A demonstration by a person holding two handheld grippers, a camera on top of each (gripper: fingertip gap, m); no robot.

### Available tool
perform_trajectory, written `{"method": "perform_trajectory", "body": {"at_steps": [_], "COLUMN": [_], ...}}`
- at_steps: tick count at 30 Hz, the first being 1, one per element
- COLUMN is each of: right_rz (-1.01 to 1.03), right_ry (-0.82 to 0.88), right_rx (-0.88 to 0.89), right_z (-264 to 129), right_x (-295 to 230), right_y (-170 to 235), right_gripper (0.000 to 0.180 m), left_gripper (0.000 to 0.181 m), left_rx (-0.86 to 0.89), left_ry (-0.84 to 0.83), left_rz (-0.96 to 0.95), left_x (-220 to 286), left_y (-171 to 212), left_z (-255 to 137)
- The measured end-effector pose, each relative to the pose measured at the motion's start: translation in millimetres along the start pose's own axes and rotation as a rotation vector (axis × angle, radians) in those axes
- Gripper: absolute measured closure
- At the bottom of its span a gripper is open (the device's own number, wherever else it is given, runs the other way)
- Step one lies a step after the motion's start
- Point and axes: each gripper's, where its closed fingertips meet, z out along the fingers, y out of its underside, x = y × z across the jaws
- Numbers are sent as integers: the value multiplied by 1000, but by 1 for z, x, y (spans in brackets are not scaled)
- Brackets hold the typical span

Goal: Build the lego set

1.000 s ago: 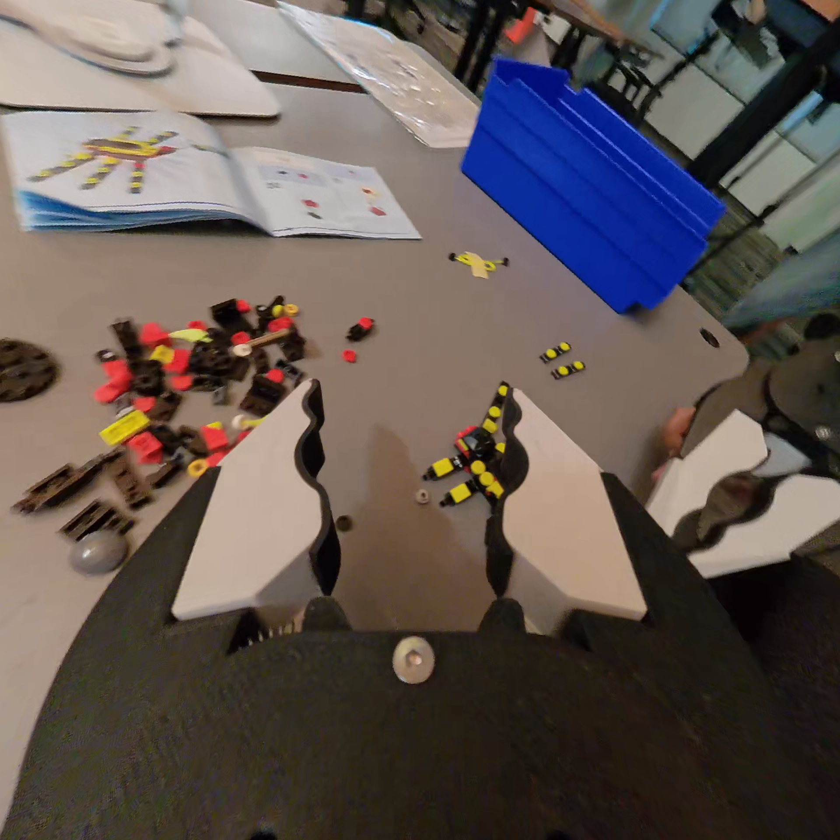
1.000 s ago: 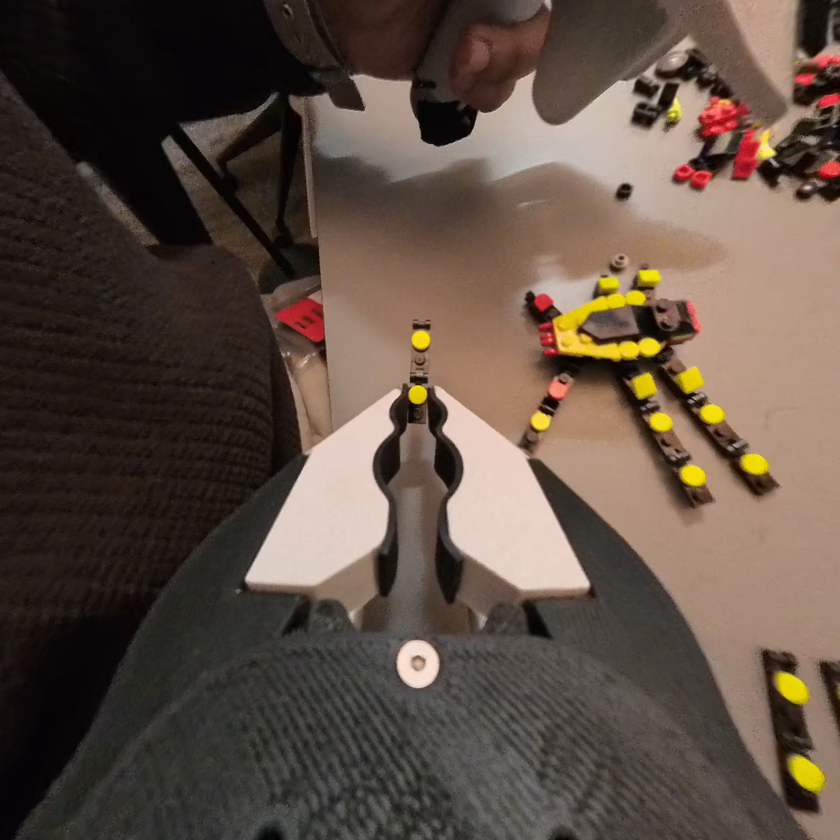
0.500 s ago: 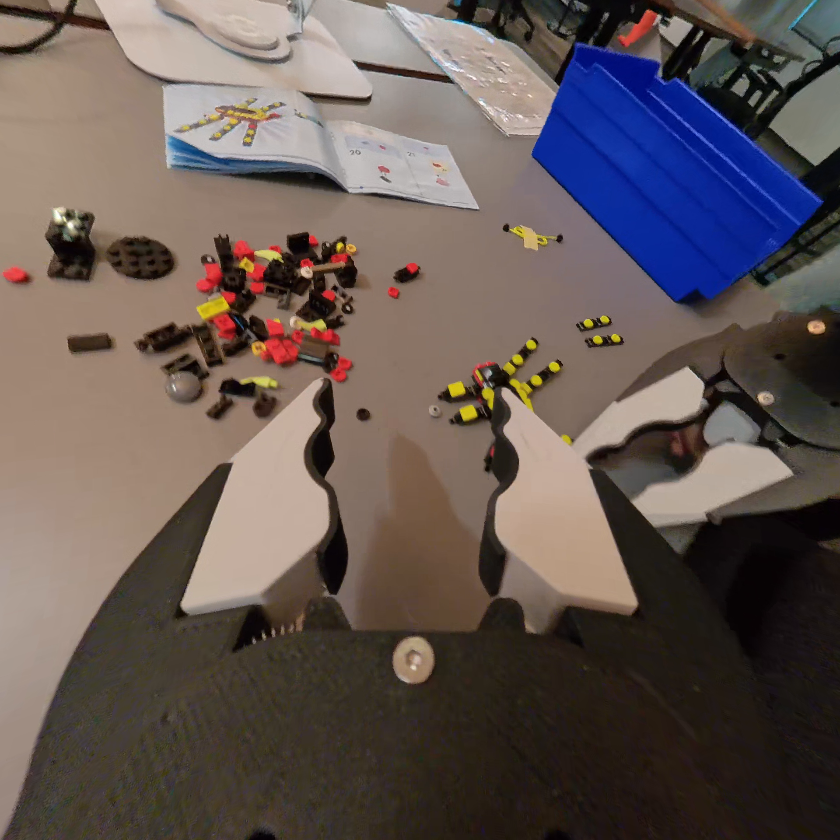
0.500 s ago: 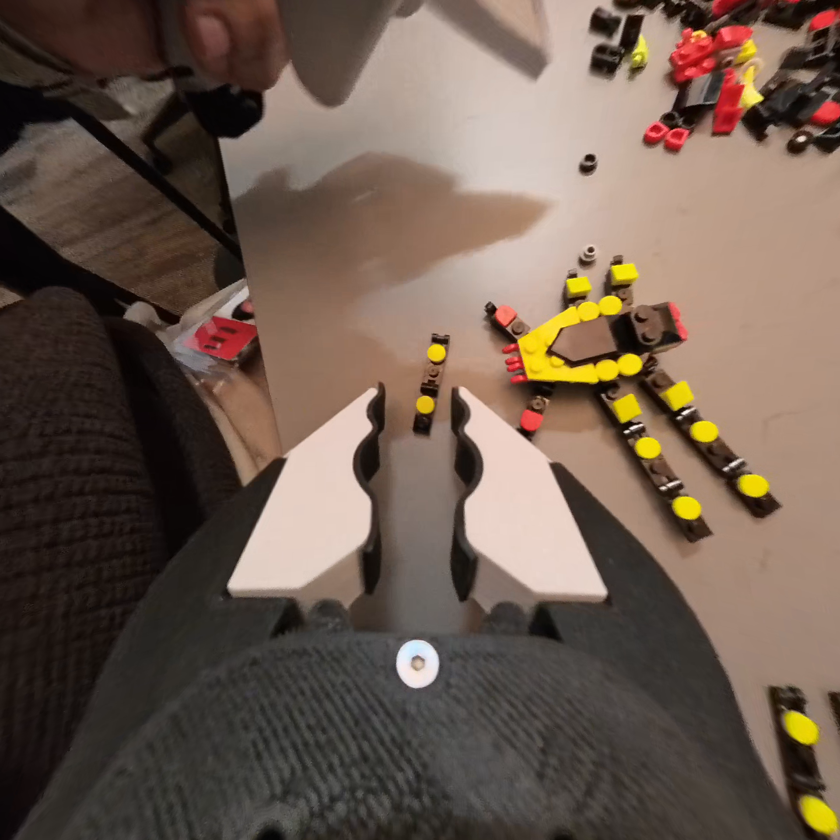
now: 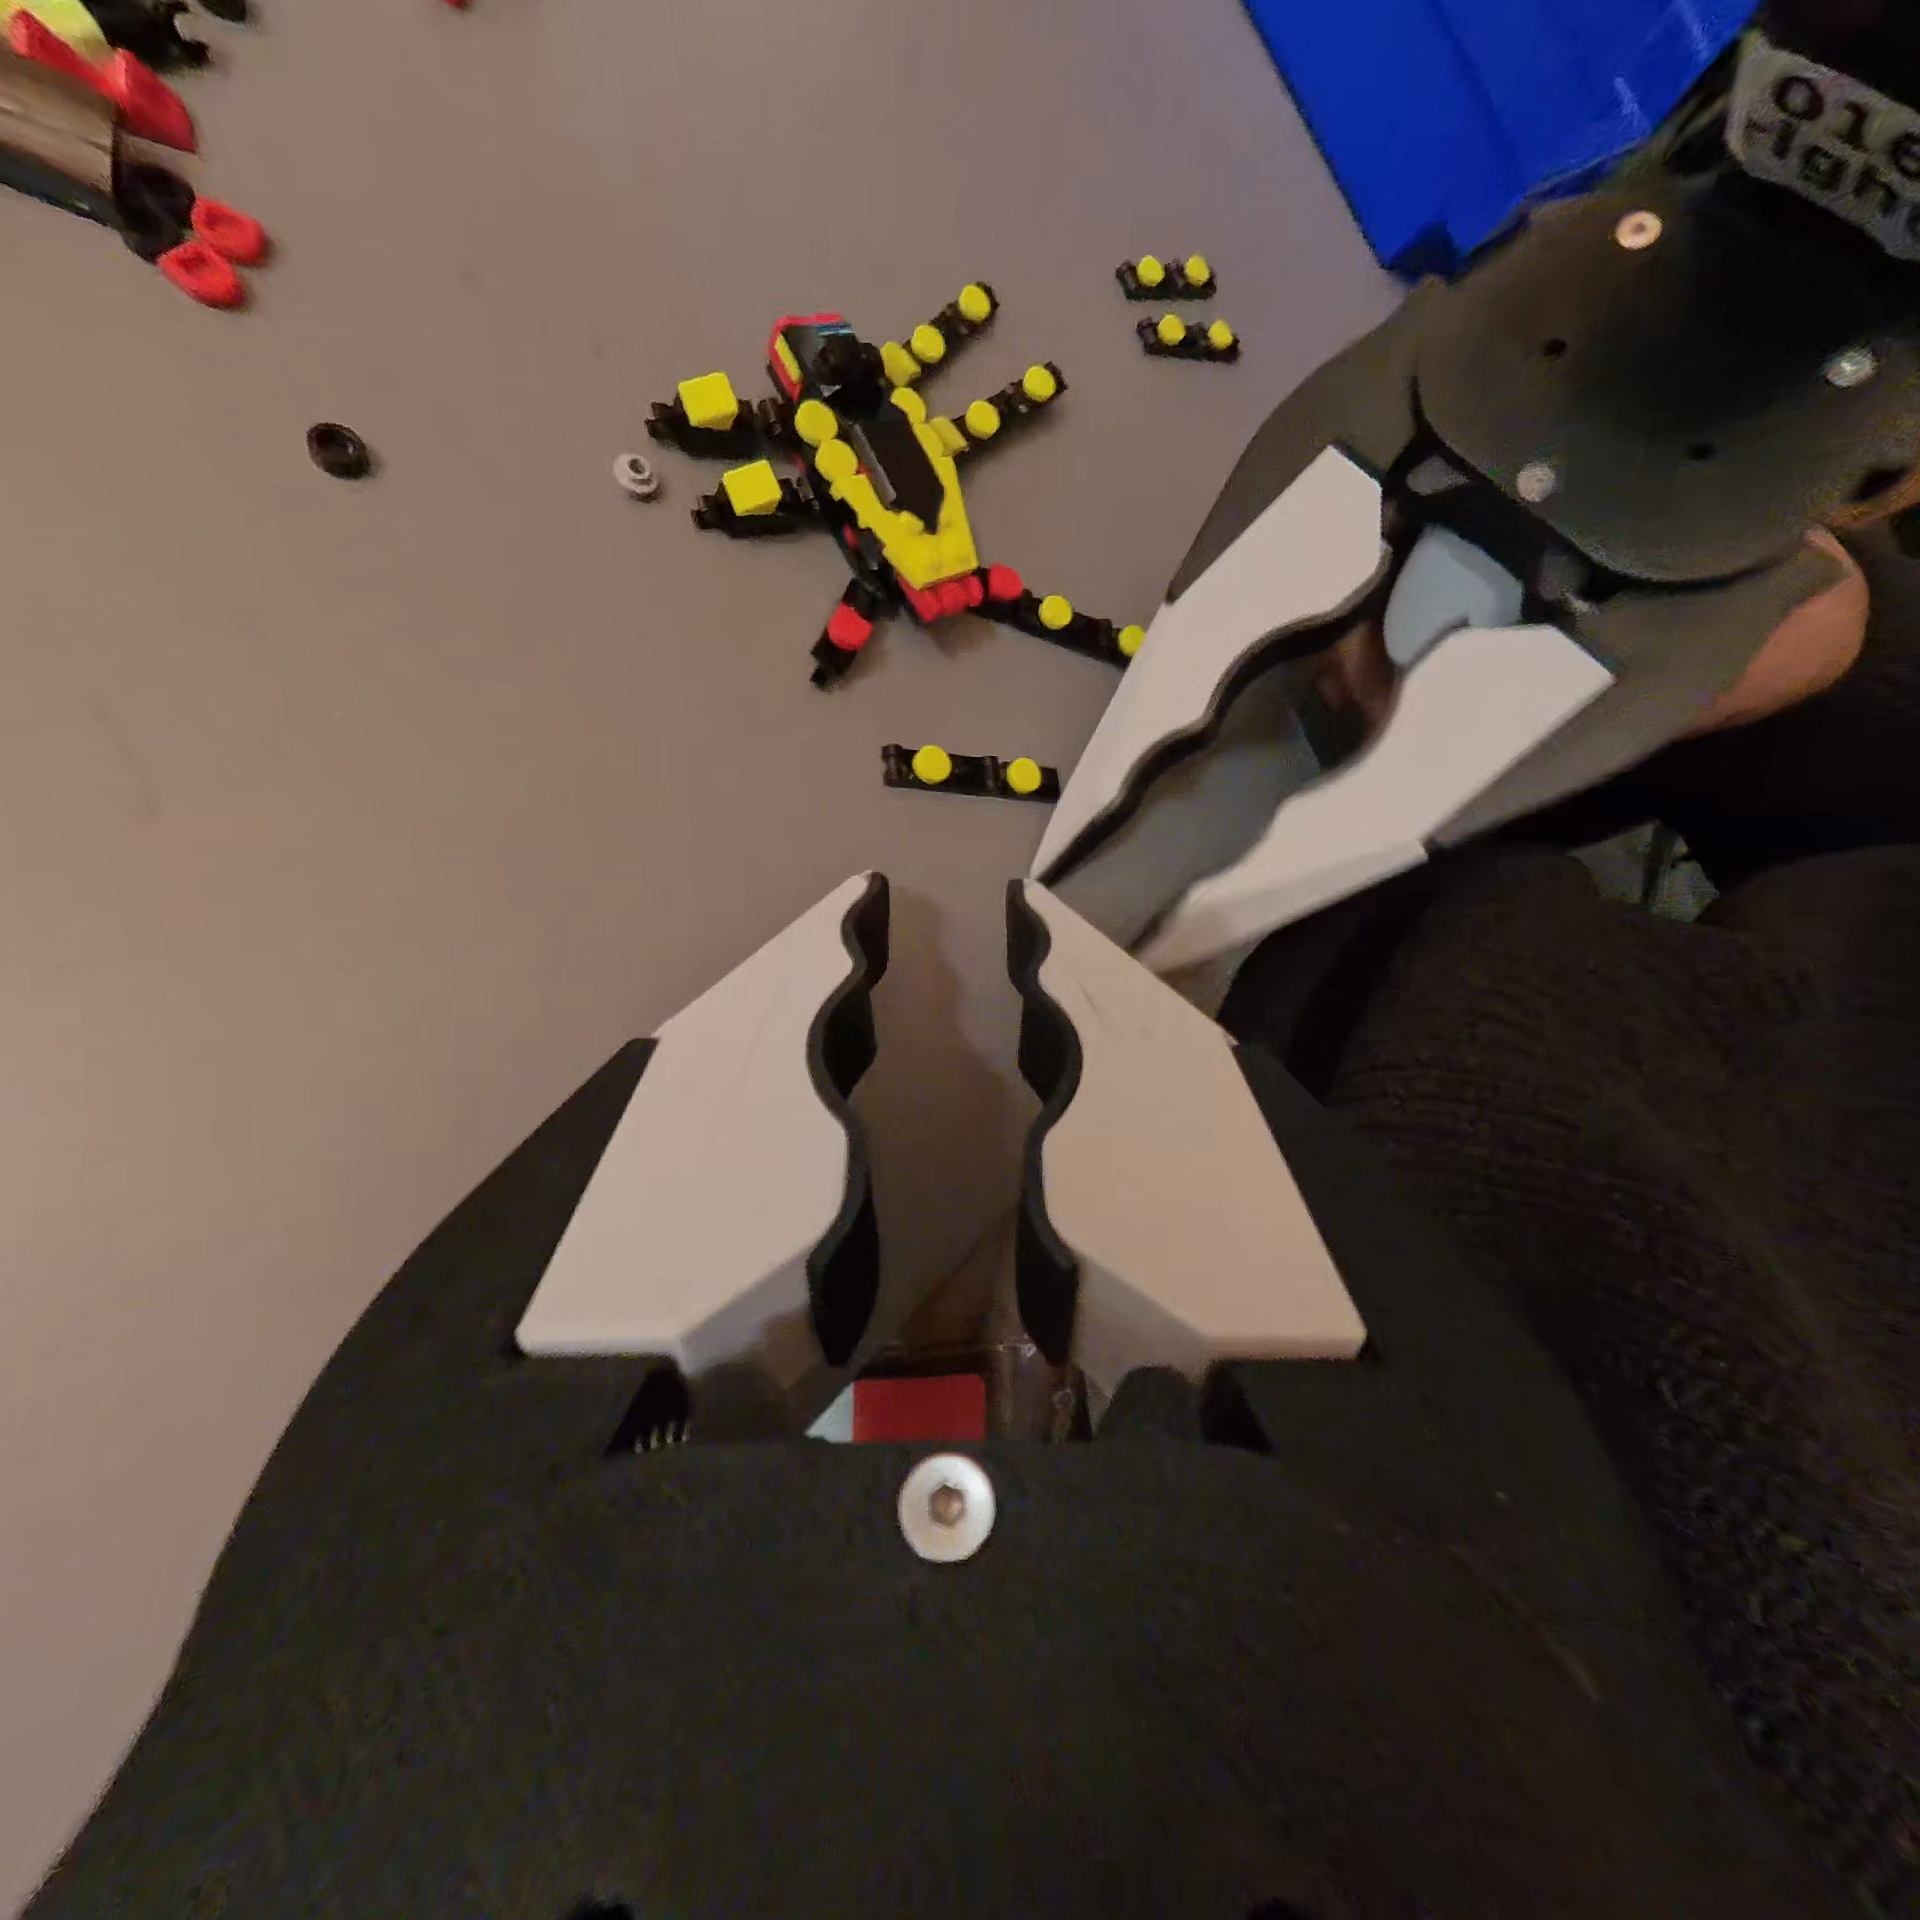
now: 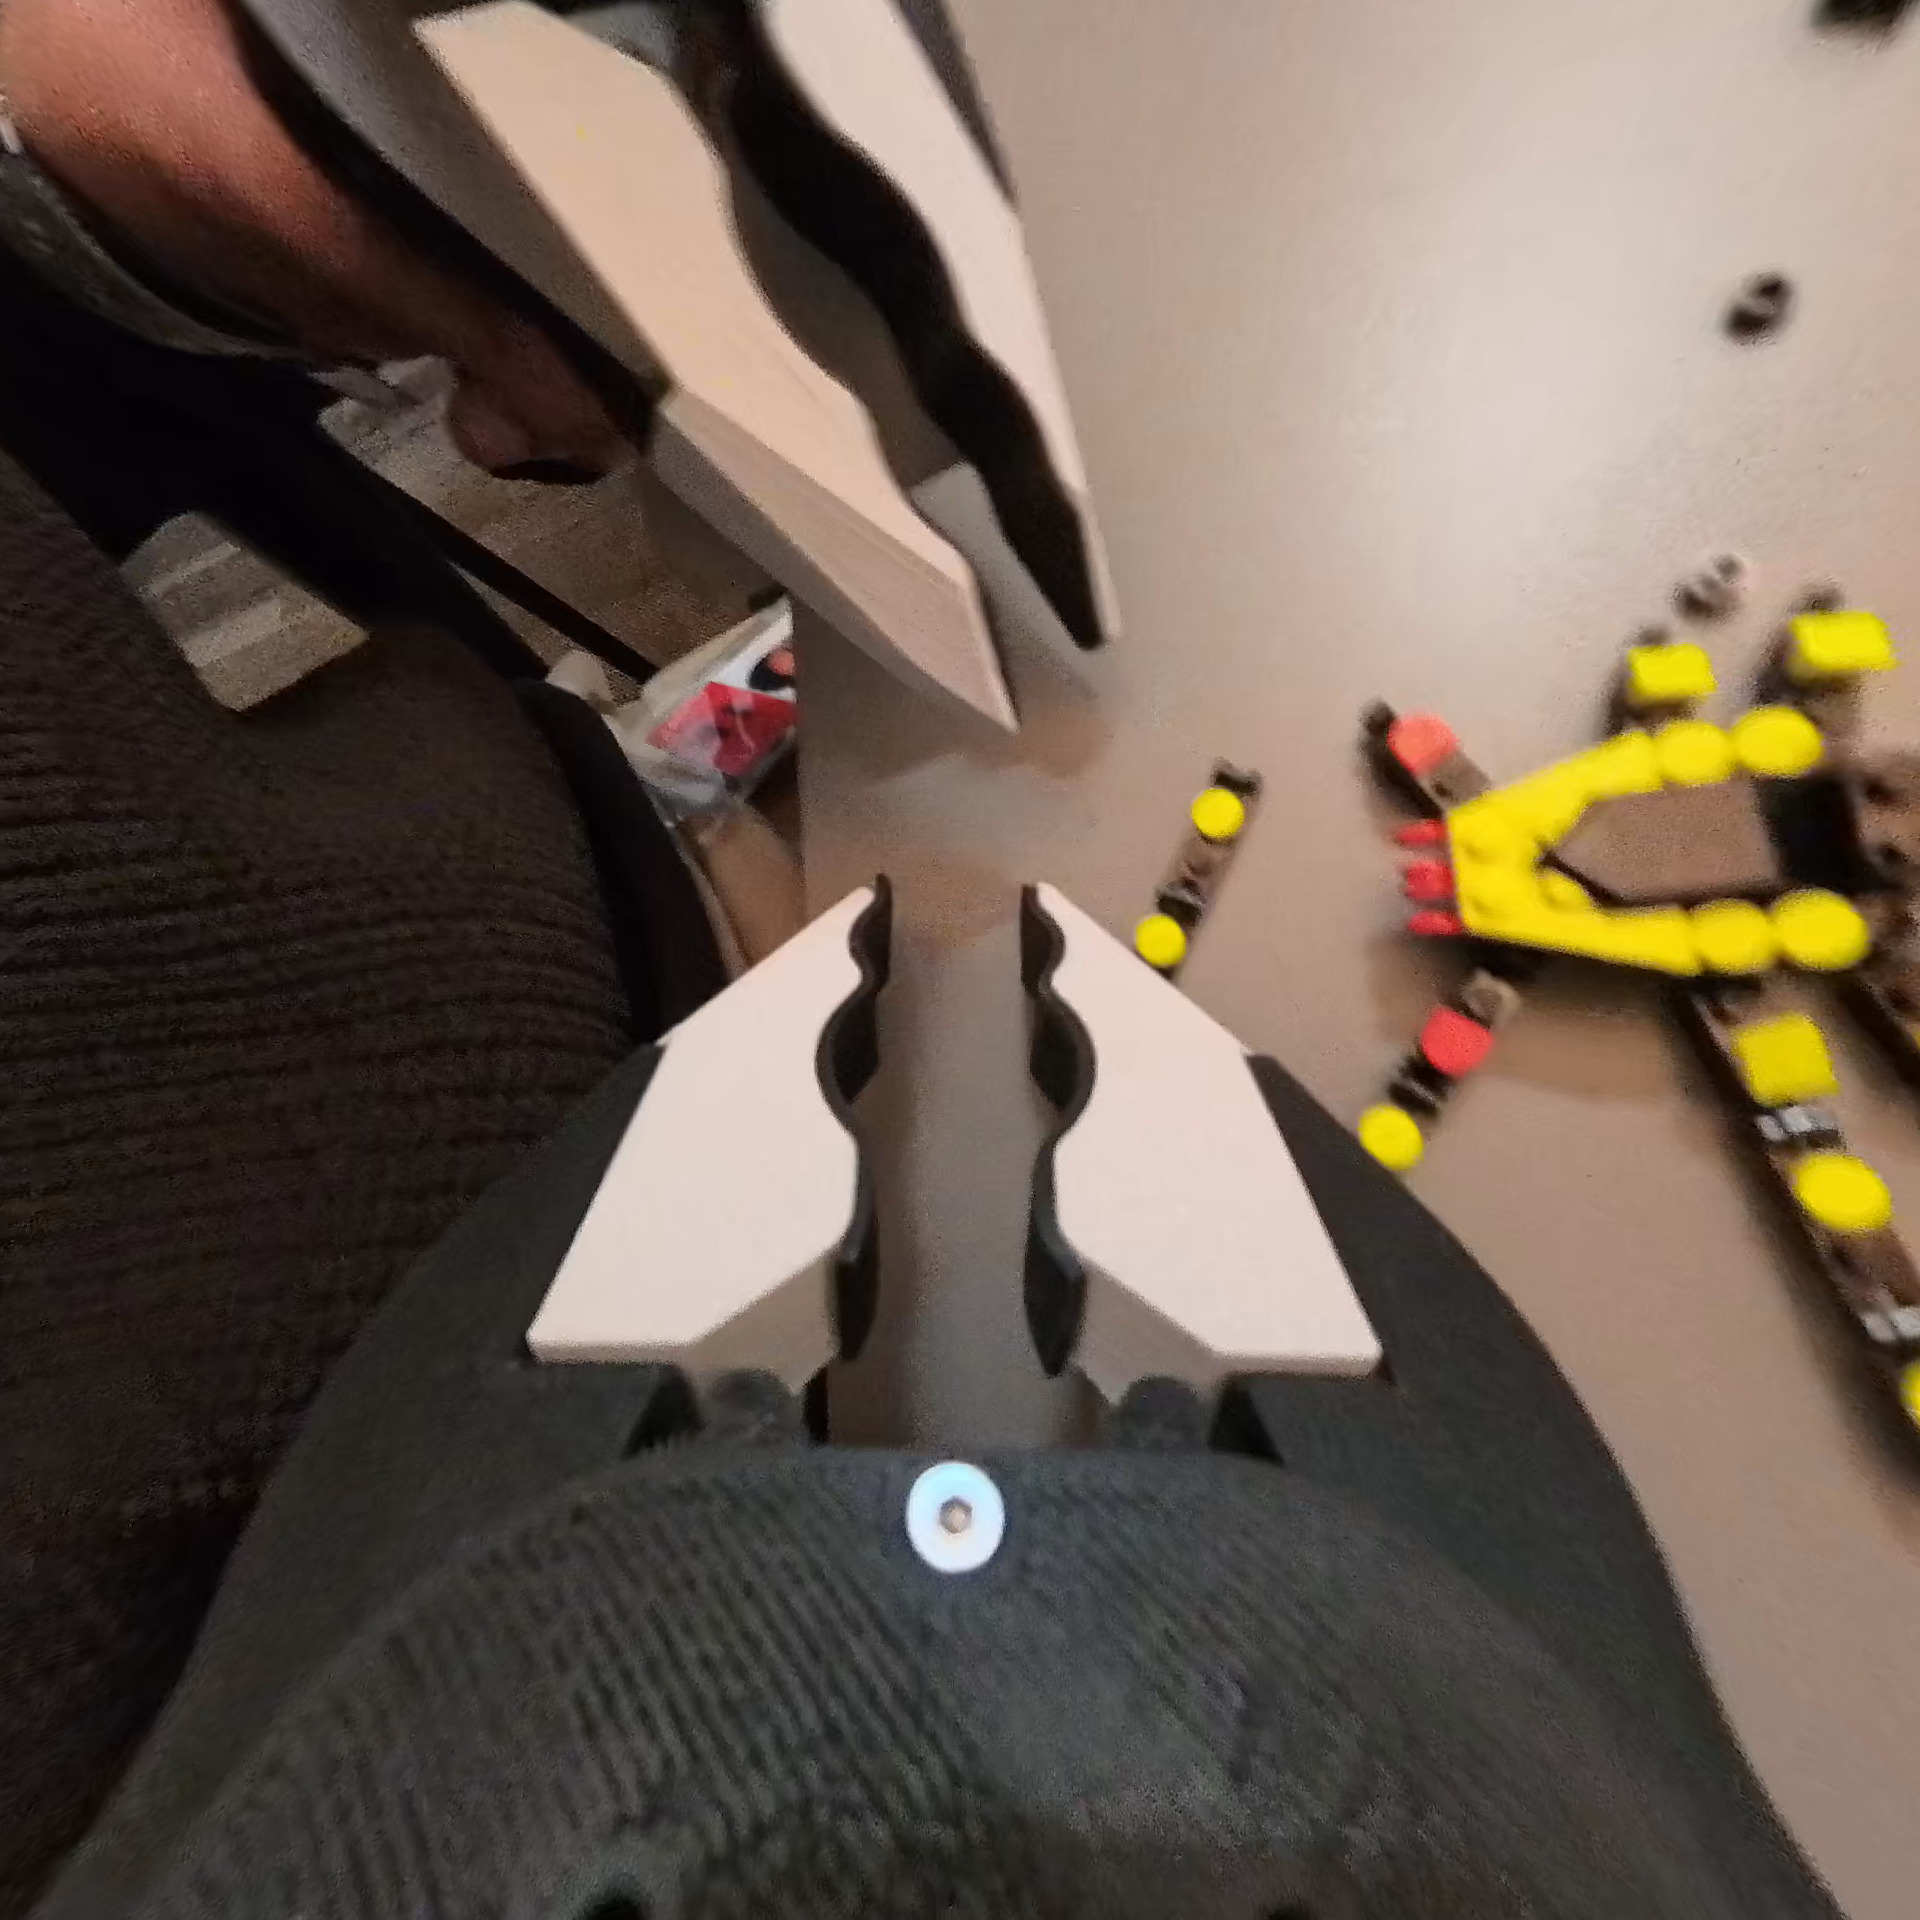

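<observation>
Fingers of both the left gripper and right gripper stood slightly apart, empty, above the desk. Spider and loose leg lay beside them.

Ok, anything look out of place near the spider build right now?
One black leg segment with two yellow studs lies loose on the table, detached from the yellow-and-black spider model. Both the left hand-held gripper and right hand-held gripper are open and empty. Nothing looks broken or spilled.
</observation>
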Motion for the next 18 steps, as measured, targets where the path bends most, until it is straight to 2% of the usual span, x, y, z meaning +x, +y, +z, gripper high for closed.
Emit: {"method": "perform_trajectory", "body": {"at_steps": [2, 5, 8, 10, 14, 18], "right_rz": [-78, -180, -127, -63, 17, -49], "right_ry": [1, 94, 177, 172, 98, 88], "right_rx": [-14, 5, 39, 45, 59, 49], "right_z": [6, -7, -25, -26, -13, 2], "right_x": [-6, 5, 24, 28, 17, 5], "right_y": [-3, -9, -8, -1, 0, -4], "right_gripper": [158, 165, 166, 164, 162, 159], "left_gripper": [158, 158, 159, 160, 155, 153], "left_rx": [-8, -15, -29, -47, -105, -152], "left_ry": [-12, -15, 17, 39, 67, 64], "left_rz": [8, 36, 41, 52, 70, 90], "left_x": [-5, -10, -7, -3, 2, 2], "left_y": [-1, -4, -6, -6, -2, -1], "left_z": [1, 3, 7, 10, 18, 19]}}
